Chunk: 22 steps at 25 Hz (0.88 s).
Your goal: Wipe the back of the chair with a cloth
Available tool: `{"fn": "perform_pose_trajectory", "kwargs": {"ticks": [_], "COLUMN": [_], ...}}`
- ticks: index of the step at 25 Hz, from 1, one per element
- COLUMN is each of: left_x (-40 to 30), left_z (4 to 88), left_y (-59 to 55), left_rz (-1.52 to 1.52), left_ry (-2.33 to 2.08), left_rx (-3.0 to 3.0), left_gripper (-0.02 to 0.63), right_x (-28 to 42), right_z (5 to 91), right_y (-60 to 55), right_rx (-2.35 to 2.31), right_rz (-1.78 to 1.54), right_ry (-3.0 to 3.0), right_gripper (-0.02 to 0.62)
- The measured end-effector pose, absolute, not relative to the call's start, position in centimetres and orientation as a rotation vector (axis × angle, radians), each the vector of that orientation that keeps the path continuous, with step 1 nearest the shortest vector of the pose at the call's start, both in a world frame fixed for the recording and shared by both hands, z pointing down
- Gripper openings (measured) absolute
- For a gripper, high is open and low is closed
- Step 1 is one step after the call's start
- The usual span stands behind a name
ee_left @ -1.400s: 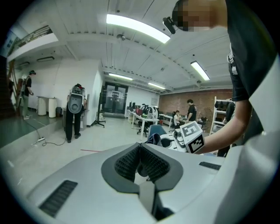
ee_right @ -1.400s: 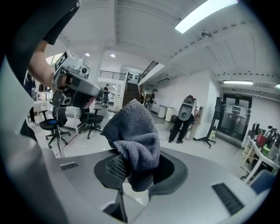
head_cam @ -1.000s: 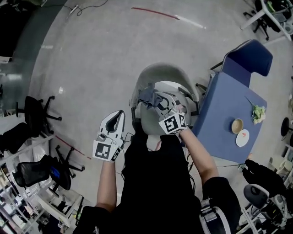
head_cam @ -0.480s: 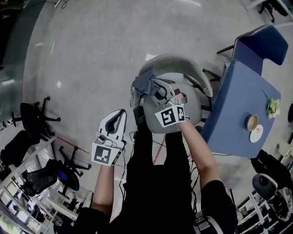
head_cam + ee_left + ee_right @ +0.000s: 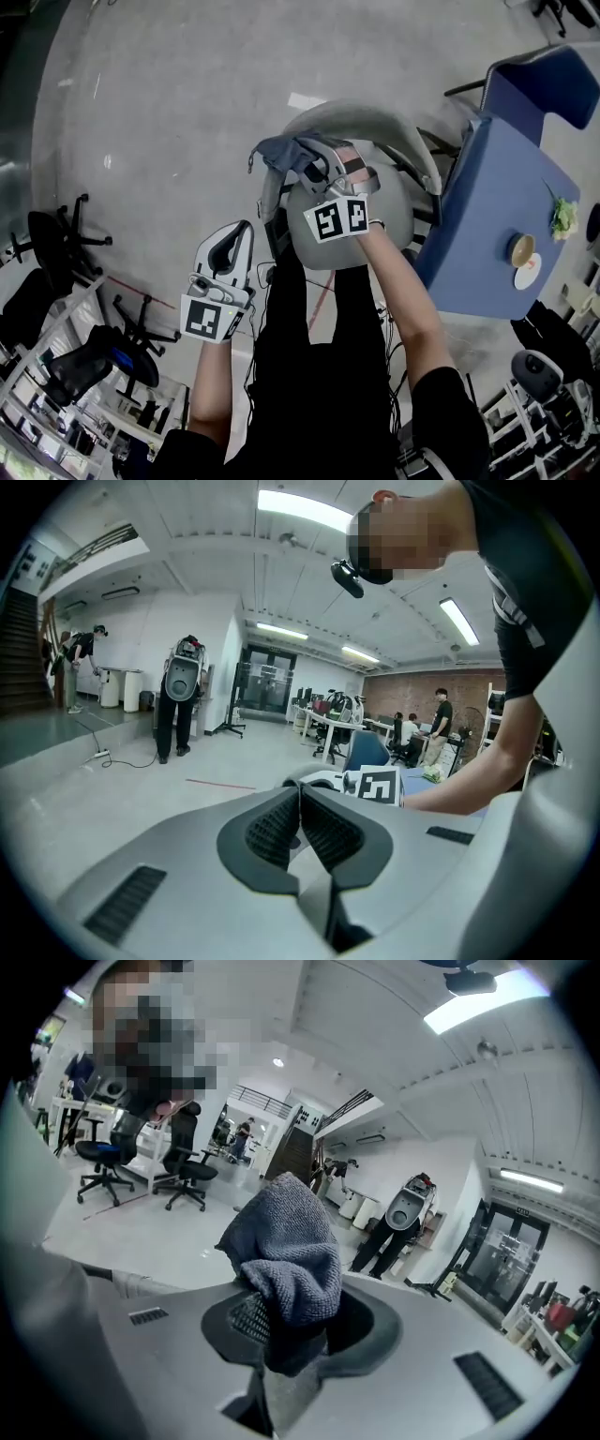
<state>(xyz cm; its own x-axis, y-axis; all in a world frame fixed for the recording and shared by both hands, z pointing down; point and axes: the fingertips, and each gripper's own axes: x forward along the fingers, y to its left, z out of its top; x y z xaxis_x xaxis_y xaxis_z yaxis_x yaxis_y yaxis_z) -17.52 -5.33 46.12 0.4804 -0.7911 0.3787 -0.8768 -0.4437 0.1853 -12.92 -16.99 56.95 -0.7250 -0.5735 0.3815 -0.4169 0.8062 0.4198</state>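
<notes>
A grey shell chair (image 5: 367, 124) stands in front of me in the head view. Its backrest curves round the far side of the seat (image 5: 361, 246). My right gripper (image 5: 312, 170) is shut on a grey-blue cloth (image 5: 279, 152), which it holds at the left end of the backrest rim. In the right gripper view the cloth (image 5: 286, 1246) bulges up out of the shut right gripper (image 5: 289, 1327). My left gripper (image 5: 241, 232) hangs to the left of the chair, shut and holding nothing. The left gripper view shows that gripper (image 5: 300, 810) with jaws pressed together and the chair (image 5: 317, 777) beyond.
A blue table (image 5: 487, 202) stands just right of the chair, with a bowl (image 5: 520, 248), a plate (image 5: 528, 273) and a small plant (image 5: 562, 217) on it. A blue chair (image 5: 553, 75) sits behind it. Black office chairs (image 5: 52, 246) crowd the left edge. People stand far across the room.
My right gripper has carried the cloth left and farther out, from over the seat to the left rim of the backrest. The left gripper has stayed beside the chair.
</notes>
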Motion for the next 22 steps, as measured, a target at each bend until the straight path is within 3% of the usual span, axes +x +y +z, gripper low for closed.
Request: {"fn": "perform_pose_trajectory", "kwargs": {"ticks": [6,22], "left_x": [-17.0,-15.1], "left_z": [46.9,47.5], "left_y": [-4.8,-5.2], "left_rz": [0.361,0.380], "left_ry": [-1.373,-1.317], "left_rx": [2.369,2.387], "left_gripper": [0.026,0.026], "right_x": [-12.9,-7.8], "right_z": [57.0,58.1], "right_y": [-17.6,-20.2], "right_rx": [0.755,0.964], "right_rz": [-0.448,-0.085], "right_ry": [-2.471,-2.469], "right_gripper": [0.121,0.121]}}
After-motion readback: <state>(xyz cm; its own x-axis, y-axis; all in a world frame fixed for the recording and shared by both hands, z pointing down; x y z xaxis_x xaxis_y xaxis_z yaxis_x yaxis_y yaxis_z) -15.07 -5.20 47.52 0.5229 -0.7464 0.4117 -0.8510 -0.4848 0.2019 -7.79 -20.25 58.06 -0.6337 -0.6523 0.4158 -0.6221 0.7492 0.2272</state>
